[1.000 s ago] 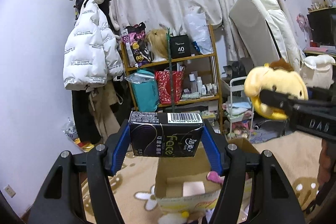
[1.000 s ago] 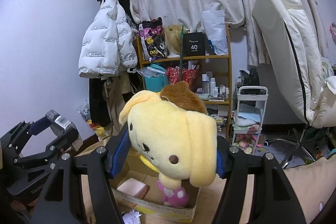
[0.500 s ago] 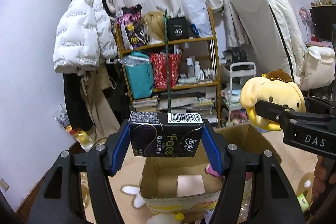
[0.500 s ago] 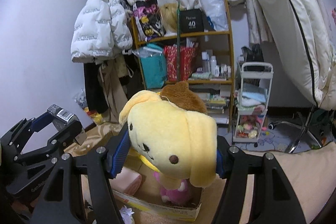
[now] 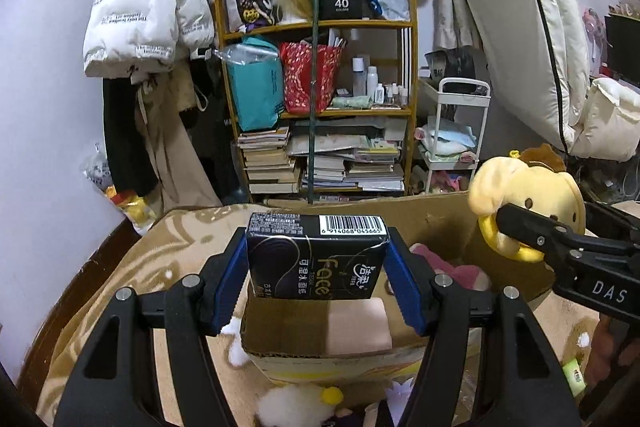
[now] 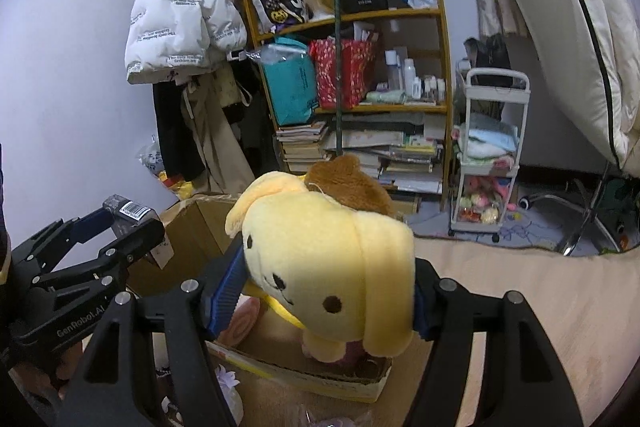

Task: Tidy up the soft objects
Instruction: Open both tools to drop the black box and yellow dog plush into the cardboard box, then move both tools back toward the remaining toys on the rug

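My left gripper [image 5: 318,277] is shut on a black tissue pack [image 5: 316,259] and holds it over the near left part of an open cardboard box [image 5: 432,223]. My right gripper [image 6: 324,291] is shut on a yellow plush dog [image 6: 336,267] with a brown cap, held over the same box [image 6: 192,227]. The plush also shows in the left wrist view [image 5: 528,195], to the right. Inside the box lie a pink pad [image 5: 358,327] and a pink plush toy [image 5: 452,267].
The box stands on a beige patterned blanket [image 5: 184,247]. Small white and purple soft toys [image 5: 296,405] lie in front of it. Behind are a cluttered wooden shelf [image 5: 320,107], a white cart [image 5: 456,131], hanging coats [image 5: 148,7] and a folded mattress [image 5: 528,27].
Both grippers have tilted down and moved closer to the box, each still holding its object. The box now looks larger and nearer below them.
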{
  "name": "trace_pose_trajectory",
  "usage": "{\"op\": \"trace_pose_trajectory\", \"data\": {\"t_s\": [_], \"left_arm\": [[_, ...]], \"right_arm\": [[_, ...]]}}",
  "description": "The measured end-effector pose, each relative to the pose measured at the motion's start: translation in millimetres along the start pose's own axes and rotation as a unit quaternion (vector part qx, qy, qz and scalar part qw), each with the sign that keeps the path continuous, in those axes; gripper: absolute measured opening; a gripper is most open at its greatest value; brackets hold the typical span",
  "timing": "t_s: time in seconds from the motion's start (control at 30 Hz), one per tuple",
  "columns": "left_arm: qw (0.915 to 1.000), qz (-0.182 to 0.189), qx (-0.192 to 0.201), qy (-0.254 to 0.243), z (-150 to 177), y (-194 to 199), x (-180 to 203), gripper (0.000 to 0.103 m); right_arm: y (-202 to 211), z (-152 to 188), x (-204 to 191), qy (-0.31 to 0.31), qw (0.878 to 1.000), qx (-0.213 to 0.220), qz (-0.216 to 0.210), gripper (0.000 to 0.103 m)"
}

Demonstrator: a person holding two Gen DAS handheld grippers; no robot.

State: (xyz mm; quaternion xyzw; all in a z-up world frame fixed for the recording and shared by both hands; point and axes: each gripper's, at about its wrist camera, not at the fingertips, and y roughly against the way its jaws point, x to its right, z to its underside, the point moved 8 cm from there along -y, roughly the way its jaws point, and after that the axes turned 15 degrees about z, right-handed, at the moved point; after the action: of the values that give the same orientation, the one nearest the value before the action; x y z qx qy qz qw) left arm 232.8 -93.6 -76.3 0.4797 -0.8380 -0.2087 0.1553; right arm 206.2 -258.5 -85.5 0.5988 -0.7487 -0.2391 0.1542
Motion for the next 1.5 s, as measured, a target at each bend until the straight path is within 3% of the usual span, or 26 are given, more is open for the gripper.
{"op": "trace_pose_trajectory", "data": {"t_s": [0.17,0.23,0.3,0.53,0.57,0.63,0.77,0.83,1.17,1.5], "left_arm": [[0.9999,-0.008,-0.013,0.003,6.3,-5.8,-3.9,0.066],[0.9998,-0.014,-0.015,0.002,7.6,-5.9,-4.7,0.077],[0.9997,-0.02,-0.013,-0.004,7.5,-4.0,-4.6,0.081],[0.9993,-0.024,-0.03,-0.003,11.4,-6.2,-6.9,0.087],[0.9992,-0.026,-0.032,-0.004,11.9,-6.2,-7.9,0.088],[0.999,-0.03,-0.032,-0.003,11.8,-4.2,-10.8,0.094],[0.999,-0.031,-0.031,0.003,11.2,2.7,-14.3,0.096],[0.999,-0.033,-0.029,0.008,10.4,8.1,-17.0,0.098],[0.9978,-0.053,-0.026,0.032,16.6,33.1,-28.4,0.101],[0.9976,-0.057,-0.033,0.019,22.3,62.3,-22.1,0.101]], "right_arm": [[-7.5,6.7,1.7,-0.007,1.0,-0.021,-0.012,0.075],[-11.4,10.6,0.4,-0.003,0.999,-0.033,-0.014,0.075],[-14.0,13.7,-0.1,-0.004,0.999,-0.041,-0.017,0.076],[-18.2,17.7,1.2,-0.01,0.999,-0.049,-0.019,0.08],[-17.9,17.6,1.1,-0.01,0.999,-0.049,-0.021,0.081],[-16.4,16.8,0.9,-0.009,0.999,-0.046,-0.021,0.093],[-9.7,13.7,0.0,-0.007,0.999,-0.038,-0.02,0.096],[-6.2,13.2,0.6,-0.007,0.999,-0.037,-0.016,0.103],[20.6,13.5,10.3,-0.011,1.0,-0.027,-0.005,0.103],[53.6,18.4,25.0,-0.022,0.999,-0.029,0.01,0.103]]}}
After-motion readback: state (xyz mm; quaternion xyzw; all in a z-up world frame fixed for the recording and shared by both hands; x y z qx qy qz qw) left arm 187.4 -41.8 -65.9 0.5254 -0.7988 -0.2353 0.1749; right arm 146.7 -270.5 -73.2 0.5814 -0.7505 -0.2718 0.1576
